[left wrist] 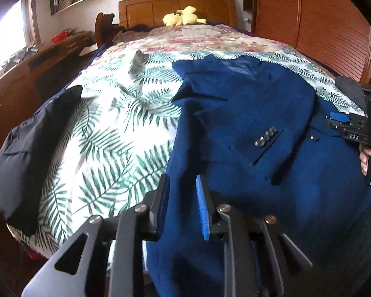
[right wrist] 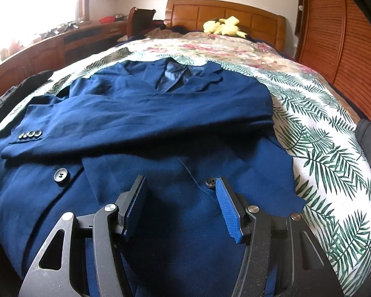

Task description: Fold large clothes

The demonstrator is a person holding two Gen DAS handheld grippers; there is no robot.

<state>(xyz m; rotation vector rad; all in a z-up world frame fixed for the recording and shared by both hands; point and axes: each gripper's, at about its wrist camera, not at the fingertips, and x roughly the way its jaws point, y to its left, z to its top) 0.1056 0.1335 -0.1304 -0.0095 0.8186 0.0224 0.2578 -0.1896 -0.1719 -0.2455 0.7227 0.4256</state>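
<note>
A blue blazer lies spread on the bed, one sleeve folded across its chest.
Left gripper: jaws narrowly apart over the hem. Right gripper: jaws wide, empty.

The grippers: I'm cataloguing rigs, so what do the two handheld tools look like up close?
Both the left gripper and right gripper are black metal linkages with round silver pivot pins, triangular cut-outs in the outer plates, and ribbed blue pads lining the fingers. Seen from the left wrist view, the right unit carries a blue block, white lettering and a thin cable.
</note>
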